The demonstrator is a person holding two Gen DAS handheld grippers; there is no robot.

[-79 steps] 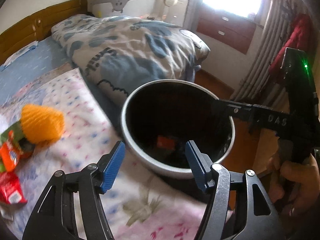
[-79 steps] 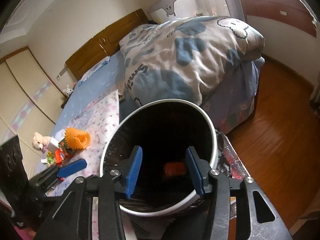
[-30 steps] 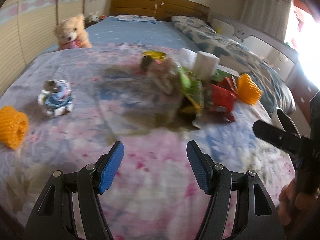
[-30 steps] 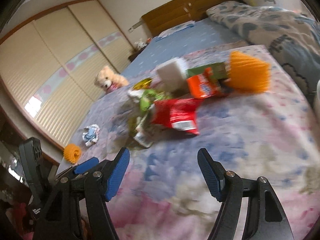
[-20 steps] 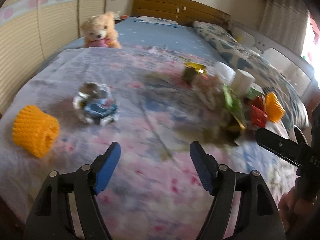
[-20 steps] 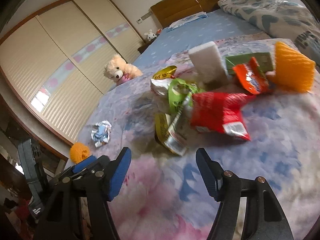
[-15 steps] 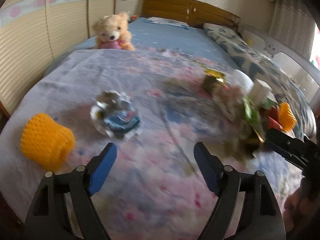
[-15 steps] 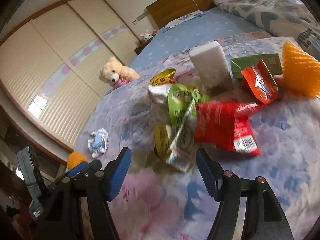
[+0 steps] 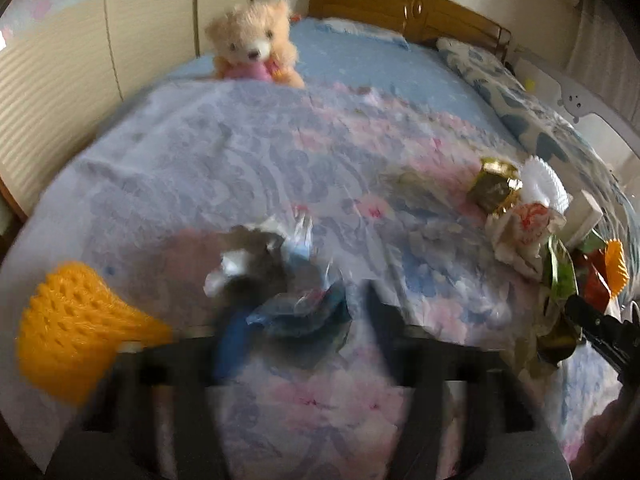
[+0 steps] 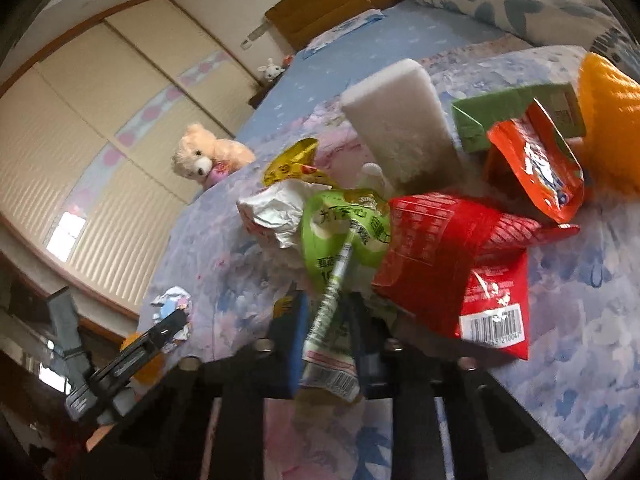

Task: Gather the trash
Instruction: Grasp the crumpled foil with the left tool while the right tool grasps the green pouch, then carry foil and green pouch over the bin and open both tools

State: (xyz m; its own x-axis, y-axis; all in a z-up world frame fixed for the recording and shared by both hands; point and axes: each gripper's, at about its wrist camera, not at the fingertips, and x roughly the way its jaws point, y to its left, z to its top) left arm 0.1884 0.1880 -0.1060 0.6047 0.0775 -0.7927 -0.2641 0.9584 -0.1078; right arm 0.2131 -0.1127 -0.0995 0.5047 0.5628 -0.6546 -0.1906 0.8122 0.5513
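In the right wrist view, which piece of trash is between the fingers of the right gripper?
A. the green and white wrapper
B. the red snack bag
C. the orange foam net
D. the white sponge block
A: the right gripper has its blue fingers closed on the lower end of the green and white wrapper, while the red snack bag lies beside it.
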